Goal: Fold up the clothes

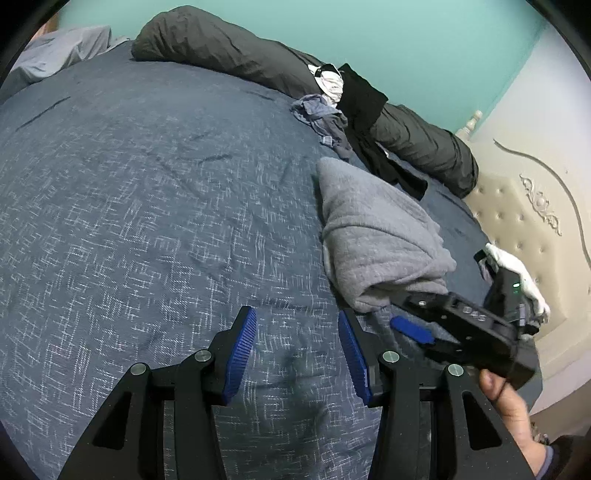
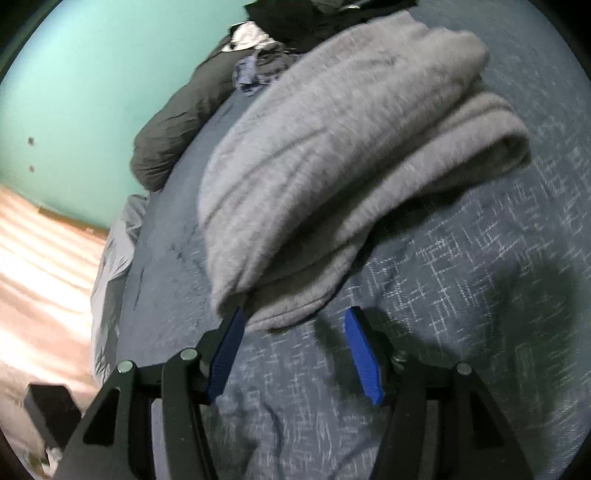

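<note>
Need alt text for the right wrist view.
A folded grey garment lies on a blue patterned bedspread, its near edge just ahead of the open right gripper. Dark clothes are piled behind it against a teal wall.

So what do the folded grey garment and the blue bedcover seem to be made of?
Grey garment: probably fleece or brushed knit; its surface looks fuzzy and matte, with soft thick folds.
Bedcover: seems a woven cotton-like cloth, matte, dark blue with thin white crosshatch lines; the exact fibre is unclear.

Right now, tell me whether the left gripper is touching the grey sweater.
Apart. The left wrist view shows the left gripper open over bare blue bedspread, with bedspread visible between its fingertips and the grey sweater.
</note>
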Demonstrator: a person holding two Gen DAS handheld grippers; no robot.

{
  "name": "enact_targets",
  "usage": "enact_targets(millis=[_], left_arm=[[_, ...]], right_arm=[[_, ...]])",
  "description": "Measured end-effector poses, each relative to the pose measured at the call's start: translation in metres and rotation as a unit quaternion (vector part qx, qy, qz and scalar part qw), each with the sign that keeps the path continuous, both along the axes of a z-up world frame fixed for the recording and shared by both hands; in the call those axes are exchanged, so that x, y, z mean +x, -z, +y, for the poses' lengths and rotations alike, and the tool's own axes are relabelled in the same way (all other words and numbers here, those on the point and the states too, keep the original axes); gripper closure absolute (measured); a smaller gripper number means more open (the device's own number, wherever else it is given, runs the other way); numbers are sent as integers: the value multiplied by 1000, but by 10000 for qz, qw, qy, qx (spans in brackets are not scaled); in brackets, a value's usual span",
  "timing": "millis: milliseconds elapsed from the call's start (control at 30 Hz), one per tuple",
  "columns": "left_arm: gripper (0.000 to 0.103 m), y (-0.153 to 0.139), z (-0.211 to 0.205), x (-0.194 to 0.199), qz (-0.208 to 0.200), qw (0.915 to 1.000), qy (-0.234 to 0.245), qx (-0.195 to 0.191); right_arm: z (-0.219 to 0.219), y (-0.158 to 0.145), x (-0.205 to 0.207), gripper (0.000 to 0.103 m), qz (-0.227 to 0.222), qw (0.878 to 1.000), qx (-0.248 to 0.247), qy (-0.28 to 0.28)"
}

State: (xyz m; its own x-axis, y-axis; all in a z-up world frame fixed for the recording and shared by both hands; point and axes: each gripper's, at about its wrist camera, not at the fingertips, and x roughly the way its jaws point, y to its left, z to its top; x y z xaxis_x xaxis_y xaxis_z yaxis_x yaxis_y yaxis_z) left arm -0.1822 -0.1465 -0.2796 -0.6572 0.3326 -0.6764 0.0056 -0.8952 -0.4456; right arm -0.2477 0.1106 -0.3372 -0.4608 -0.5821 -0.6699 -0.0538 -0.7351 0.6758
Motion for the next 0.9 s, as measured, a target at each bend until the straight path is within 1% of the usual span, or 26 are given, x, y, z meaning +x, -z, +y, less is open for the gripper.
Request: enact_targets(millis=[300,367,400,433,467,500,533,700,900], left_arm=[[53,0,-7,0,-3,9999,-49,90],[53,0,-6,0,4,10000,-35,84],[53,0,-5,0,7,10000,-29,78],[53,0,-5,0,7,10000,-21,78],[53,0,-5,0,9,10000,-20,73],[53,0,-4,0,10,10000,-19,68],[53,0,-4,0,9,10000,-17,66],[53,-3,-2,-2,45,10000,-8,18],[53,-11,10,2,114,9999,66,-47]], right_arm=[[-12,12,-25,46,41,9998,-120,144],[-13,13,-27,55,78,9999,-67,113],[-14,13,-28,71,97,9999,-38,95],[-14,14,-30,81,113,9999,-4,83],[-14,14,-30,83,139,9999,0,77],[-14,14,-31,89,165,9998,-19,66],[-13,14,-31,92,191,9998,-20,42],[-8,4,-29,95,312,9995,-26,-105],[17,-11,-14,96,408,9989,-81,-199]])
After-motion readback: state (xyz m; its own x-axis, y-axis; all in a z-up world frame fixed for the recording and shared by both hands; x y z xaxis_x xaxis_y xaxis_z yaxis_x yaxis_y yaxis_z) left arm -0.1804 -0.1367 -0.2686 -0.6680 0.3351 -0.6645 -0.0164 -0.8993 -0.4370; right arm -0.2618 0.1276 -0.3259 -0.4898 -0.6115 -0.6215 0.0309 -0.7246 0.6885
